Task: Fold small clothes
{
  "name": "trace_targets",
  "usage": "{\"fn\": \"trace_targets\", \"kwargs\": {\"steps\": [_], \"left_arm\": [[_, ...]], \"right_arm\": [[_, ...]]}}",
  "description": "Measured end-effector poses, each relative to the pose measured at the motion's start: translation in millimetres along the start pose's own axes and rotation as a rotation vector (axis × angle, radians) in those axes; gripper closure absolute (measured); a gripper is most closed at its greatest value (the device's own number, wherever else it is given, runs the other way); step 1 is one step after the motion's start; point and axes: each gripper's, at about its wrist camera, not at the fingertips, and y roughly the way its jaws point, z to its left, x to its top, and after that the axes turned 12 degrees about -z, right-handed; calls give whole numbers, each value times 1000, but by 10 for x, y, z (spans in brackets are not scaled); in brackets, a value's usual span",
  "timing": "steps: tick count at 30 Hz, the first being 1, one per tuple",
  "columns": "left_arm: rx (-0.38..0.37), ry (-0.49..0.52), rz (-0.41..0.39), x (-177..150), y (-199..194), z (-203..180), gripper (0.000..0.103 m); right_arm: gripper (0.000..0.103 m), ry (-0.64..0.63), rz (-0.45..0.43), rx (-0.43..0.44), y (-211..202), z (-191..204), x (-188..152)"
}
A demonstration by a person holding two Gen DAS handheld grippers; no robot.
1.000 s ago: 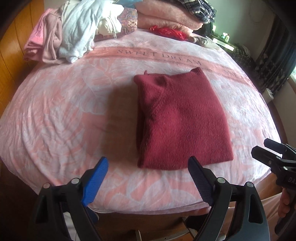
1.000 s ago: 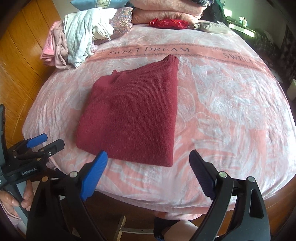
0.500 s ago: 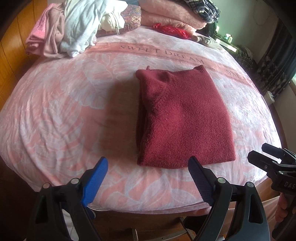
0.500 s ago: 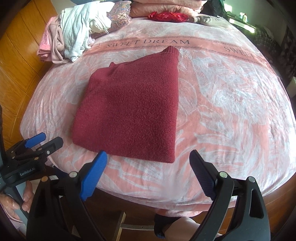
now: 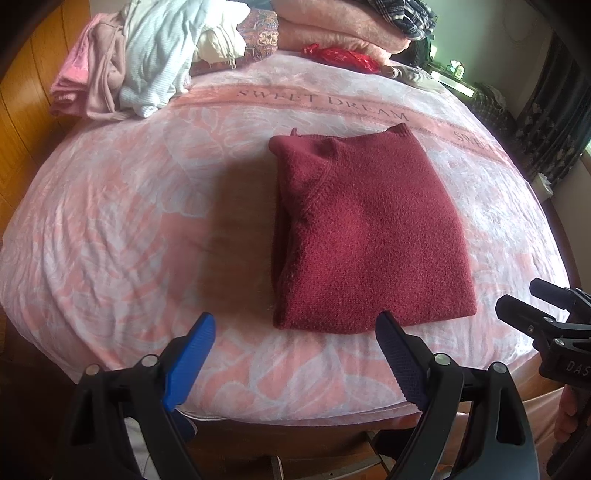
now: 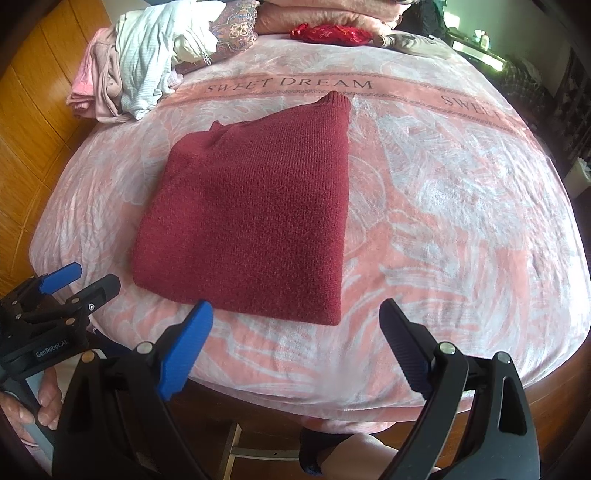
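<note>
A dark red knitted sweater (image 5: 365,236) lies folded into a rough square in the middle of the pink bed cover (image 5: 129,221); the right wrist view shows the same sweater (image 6: 255,218). My left gripper (image 5: 295,325) is open over the cover's near edge, just short of the sweater's near hem, with nothing between its fingers. My right gripper (image 6: 295,314) is open too, at the sweater's near right corner, not touching it. Each gripper shows at the edge of the other's view, the right gripper (image 5: 517,299) and the left gripper (image 6: 79,282), both with jaws apart.
A heap of unfolded pink, white and pale blue clothes (image 5: 147,62) sits at the back left of the bed. Folded pink blankets (image 5: 332,29) and a red cloth (image 5: 340,57) lie along the far edge. A wooden wall (image 6: 33,110) stands at the left.
Both views have drifted slightly, so the sweater sits a little closer to the fingers. Both grippers stay open and the sweater has not moved.
</note>
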Motion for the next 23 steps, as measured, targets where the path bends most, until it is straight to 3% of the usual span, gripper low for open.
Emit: {"fn": "trace_targets", "kwargs": {"steps": [23], "left_arm": [[18, 11, -31, 6, -45, -54, 14]], "right_arm": [[11, -33, 0, -19, 9, 72, -44]]}}
